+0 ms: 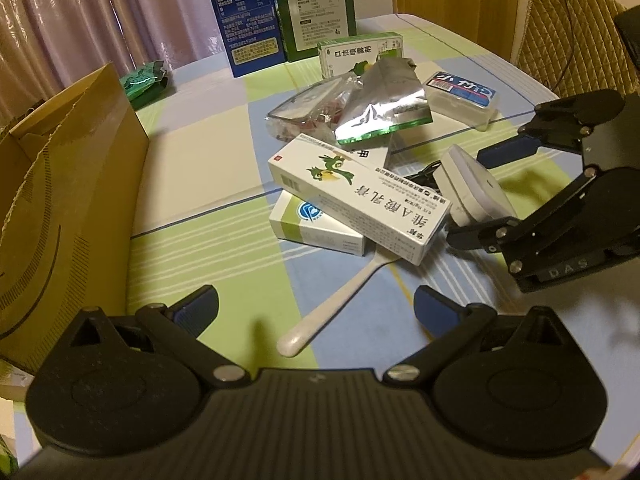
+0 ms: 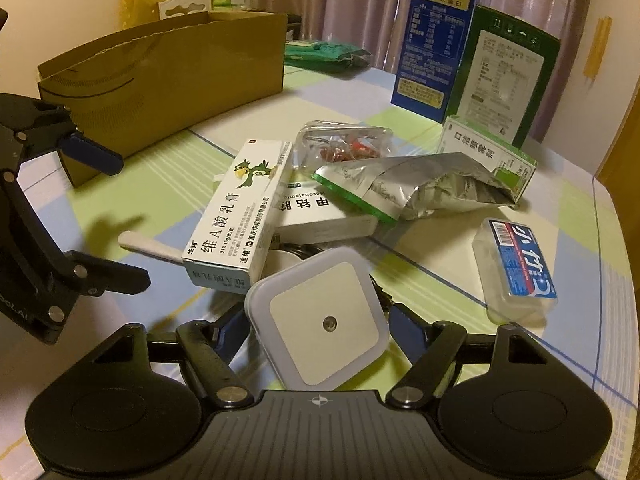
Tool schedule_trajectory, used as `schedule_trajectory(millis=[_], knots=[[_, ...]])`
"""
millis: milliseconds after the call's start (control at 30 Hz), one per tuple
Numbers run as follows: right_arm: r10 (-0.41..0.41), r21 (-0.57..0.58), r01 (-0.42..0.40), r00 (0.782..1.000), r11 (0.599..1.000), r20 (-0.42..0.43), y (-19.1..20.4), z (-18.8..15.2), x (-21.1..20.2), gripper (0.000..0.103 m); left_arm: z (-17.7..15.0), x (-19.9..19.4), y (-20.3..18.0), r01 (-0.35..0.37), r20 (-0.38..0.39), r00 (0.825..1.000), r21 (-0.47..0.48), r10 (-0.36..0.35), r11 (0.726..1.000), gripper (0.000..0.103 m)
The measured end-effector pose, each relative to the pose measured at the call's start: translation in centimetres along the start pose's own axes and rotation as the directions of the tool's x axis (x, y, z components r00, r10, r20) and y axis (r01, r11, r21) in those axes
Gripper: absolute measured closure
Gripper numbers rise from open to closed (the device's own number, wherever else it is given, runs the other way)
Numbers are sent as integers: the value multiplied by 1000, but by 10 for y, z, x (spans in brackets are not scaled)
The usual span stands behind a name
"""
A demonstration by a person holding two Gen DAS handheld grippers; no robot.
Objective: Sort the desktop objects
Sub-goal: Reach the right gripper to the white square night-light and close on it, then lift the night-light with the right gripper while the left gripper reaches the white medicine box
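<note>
A pile of desktop objects lies mid-table: a long white ointment box with a green bird, other medicine boxes, a foil pouch, a clear packet, a clear plastic case with a blue label and a white spoon. My right gripper is shut on a square white night light. My left gripper is open and empty, just above the spoon handle.
An open brown cardboard box stands at the left. Two tall cartons, blue and green, stand at the back, with a green packet nearby. A chair is at the far right.
</note>
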State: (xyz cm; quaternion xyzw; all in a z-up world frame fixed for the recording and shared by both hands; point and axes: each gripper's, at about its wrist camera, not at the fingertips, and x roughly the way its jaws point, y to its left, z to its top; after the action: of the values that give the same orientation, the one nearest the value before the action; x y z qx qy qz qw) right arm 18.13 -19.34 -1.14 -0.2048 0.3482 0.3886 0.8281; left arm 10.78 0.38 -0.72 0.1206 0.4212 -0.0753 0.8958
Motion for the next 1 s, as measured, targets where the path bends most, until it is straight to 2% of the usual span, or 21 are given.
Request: schedule_trajectory(millis=[500, 1000], knots=[[-7, 9, 7, 1000, 1000, -18, -1, 2, 2, 31, 0, 2, 0, -4, -4, 1000, 2, 4, 1000, 1], [-68, 26, 70, 996, 997, -58, 2, 3, 0, 31, 0, 3, 2, -8, -7, 1000, -14, 8, 1000, 1]])
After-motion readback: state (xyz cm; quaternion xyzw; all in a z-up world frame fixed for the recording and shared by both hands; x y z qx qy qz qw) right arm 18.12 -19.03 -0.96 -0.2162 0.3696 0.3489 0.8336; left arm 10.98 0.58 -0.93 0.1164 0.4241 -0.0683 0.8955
